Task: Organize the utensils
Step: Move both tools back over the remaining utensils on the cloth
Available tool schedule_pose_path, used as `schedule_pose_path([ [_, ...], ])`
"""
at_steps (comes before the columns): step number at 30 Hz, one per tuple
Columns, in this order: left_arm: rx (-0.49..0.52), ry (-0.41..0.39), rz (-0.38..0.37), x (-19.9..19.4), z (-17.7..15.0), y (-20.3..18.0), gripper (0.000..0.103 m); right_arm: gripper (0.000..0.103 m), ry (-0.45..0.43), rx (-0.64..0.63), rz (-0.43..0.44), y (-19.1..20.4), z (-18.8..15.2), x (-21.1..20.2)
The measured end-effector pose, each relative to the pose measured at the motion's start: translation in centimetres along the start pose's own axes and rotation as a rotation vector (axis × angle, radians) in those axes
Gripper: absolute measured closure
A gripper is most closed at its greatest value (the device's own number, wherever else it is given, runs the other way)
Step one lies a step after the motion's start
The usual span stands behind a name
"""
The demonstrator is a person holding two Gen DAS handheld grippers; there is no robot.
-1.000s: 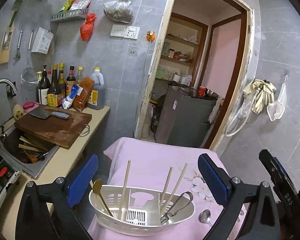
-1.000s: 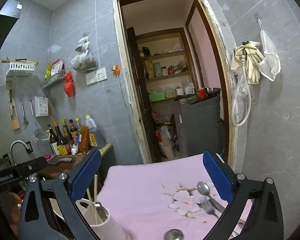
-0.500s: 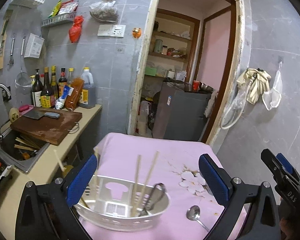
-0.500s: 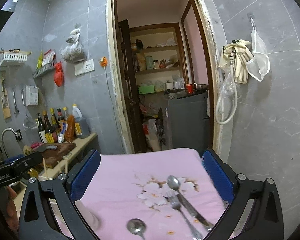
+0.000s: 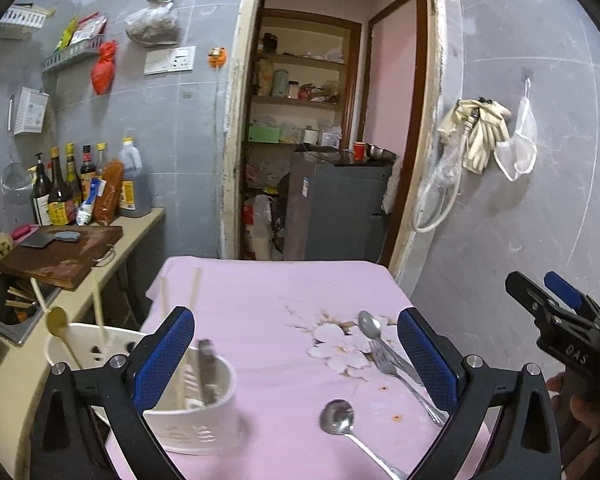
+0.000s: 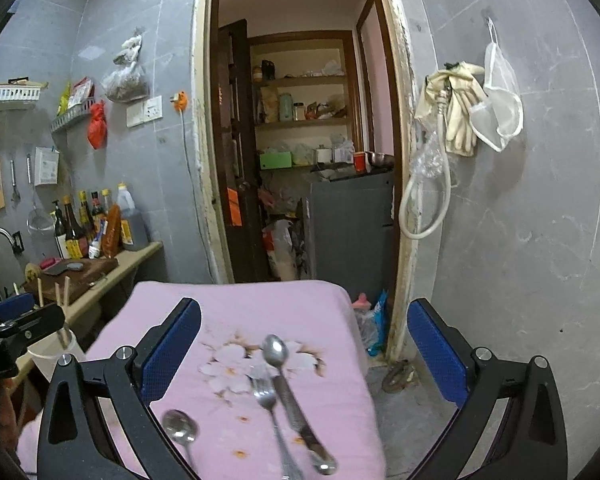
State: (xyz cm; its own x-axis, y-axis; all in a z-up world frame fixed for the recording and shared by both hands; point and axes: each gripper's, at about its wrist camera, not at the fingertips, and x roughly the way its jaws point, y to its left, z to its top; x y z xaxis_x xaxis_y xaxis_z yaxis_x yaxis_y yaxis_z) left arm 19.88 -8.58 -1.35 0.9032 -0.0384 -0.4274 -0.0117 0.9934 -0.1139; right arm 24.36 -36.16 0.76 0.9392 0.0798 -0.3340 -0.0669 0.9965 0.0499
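Two hand-held grippers are shown above a table covered by a pink floral cloth (image 5: 260, 304). The left gripper (image 5: 296, 356) is held with its blue-padded fingers wide apart and nothing between them; the right gripper (image 6: 304, 350) is likewise spread and empty.

Three metal utensils are seen loose on the cloth: a long-handled spoon (image 6: 276, 350), a fork (image 6: 265, 394) lying against it, and a smaller round-bowled spoon (image 6: 180, 428) set apart on the left. A white plastic utensil caddy (image 5: 188, 420) is seen at the table's left edge, holding chopsticks (image 5: 98, 312), a yellow-bowled spoon (image 5: 57, 320) and a blurred metal item that cannot be identified.

Risks, as judged from this arrangement:
- The fork and long spoon touch, so a closing grasp may catch both, or nudge one off the near edge.
- Thin, flat handles on soft cloth may slip from the pads, or the cloth may be pinched and dragged.
- The caddy stands at the table edge and is light; it could be tipped by a utensil dropped in hard.
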Motion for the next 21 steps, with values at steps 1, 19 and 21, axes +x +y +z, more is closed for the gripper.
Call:
schedule_pose_path([
  [1,-0.001,0.000,-0.003,0.2,-0.3,-0.4,0.001,0.002,0.008,-0.002,0.001,-0.7,-0.2,0.4],
  [19,0.034,0.119,0.052,5.6,-5.2,-5.7,0.001,0.002,0.149,-0.023,0.125,-5.0,-5.3,7.2],
  [21,0.035,0.140,0.066,6.3,-5.7,-5.9,0.001,0.002,0.174,-0.017,0.143,-5.2,-6.1,8.0],
])
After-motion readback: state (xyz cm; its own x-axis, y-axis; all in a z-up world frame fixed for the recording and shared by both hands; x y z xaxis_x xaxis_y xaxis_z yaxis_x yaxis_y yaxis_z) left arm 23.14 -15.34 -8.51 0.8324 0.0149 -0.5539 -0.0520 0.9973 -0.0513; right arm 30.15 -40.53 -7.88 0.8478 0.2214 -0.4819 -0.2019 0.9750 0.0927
